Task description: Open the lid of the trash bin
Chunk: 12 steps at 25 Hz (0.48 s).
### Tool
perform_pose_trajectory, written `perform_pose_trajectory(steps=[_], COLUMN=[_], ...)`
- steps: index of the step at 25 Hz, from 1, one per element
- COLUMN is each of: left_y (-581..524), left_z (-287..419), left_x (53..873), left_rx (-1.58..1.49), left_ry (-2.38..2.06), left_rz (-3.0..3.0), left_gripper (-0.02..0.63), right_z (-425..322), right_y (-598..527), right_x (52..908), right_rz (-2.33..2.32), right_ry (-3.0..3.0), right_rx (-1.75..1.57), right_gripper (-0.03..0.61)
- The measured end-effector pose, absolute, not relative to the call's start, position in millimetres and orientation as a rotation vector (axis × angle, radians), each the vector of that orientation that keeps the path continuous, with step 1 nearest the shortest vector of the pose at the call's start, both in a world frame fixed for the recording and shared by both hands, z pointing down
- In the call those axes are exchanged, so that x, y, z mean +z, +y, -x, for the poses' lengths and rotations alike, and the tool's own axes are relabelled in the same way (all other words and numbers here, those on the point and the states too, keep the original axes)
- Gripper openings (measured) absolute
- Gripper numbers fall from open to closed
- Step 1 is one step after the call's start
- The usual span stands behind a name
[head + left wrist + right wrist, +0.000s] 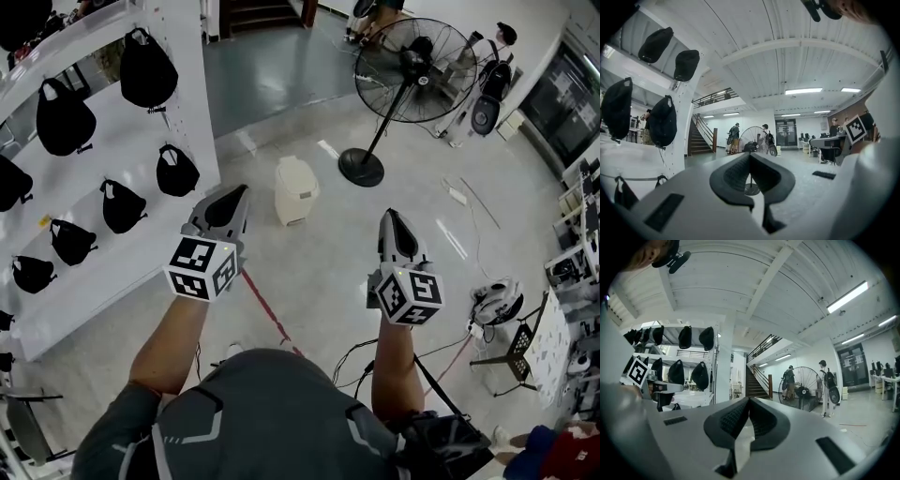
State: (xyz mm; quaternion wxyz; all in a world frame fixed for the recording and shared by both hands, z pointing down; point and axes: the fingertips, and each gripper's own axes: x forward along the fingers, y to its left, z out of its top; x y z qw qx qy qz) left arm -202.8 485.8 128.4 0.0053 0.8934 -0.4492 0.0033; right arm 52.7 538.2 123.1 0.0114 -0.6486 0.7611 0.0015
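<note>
A cream-white trash bin [296,190] with its lid down stands on the floor, ahead of both grippers. My left gripper [231,199] is held up to the left of it and a little nearer me, its jaws shut with nothing between them. My right gripper [392,226] is to the right, further from the bin, also shut and empty. In the left gripper view the left gripper [750,157] points across the room, and the bin is hidden. The right gripper [748,402] likewise shows tips together, no bin in sight.
A white display rack [103,150] hung with black caps [148,70] stands at the left. A large black pedestal fan [405,75] stands behind the bin. Cables and a helmet [495,300] lie on the floor at the right. People [735,137] stand far off by the fan.
</note>
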Motion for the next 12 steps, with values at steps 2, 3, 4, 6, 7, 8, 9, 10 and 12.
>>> perform_pose_trajectory(steps=[2, 3, 4, 6, 7, 8, 9, 10, 12], left_y=[485.9, 486.2, 486.6, 488.6, 489.9, 491.0, 491.6, 492.2, 493.5], left_z=[198.9, 196.2, 192.9, 184.6, 180.3, 176.1, 171.7, 167.0, 156.0], left_x=[130.2, 131.0, 132.1, 135.7, 138.3, 141.3, 144.1, 146.5, 149.9], left_rx=[0.013, 0.015, 0.017, 0.026, 0.03, 0.034, 0.038, 0.045, 0.062], left_ry=[-1.401, -1.398, -1.395, -1.387, -1.383, -1.382, -1.383, -1.385, -1.393], left_rz=[-2.798, -2.797, -2.798, -2.802, -2.802, -2.8, -2.796, -2.793, -2.79], left_gripper=[0.008, 0.008, 0.008, 0.008, 0.008, 0.008, 0.008, 0.008, 0.008], right_z=[-54.8, -57.1, -60.0, -67.7, -72.1, -76.8, -81.7, -86.7, -97.0], right_y=[539.0, 539.6, 540.3, 541.7, 542.4, 542.8, 543.3, 544.0, 546.0], right_x=[125.8, 126.7, 127.6, 129.9, 131.6, 133.3, 134.9, 136.2, 138.4], right_rz=[2.016, 2.015, 2.015, 2.015, 2.015, 2.012, 2.008, 2.001, 1.985], right_ry=[2.38, 2.381, 2.381, 2.379, 2.379, 2.379, 2.38, 2.382, 2.39], right_rx=[0.002, 0.001, -0.001, -0.001, -0.002, -0.004, -0.006, -0.008, 0.001], right_gripper=[0.026, 0.026, 0.026, 0.026, 0.026, 0.026, 0.026, 0.026, 0.026])
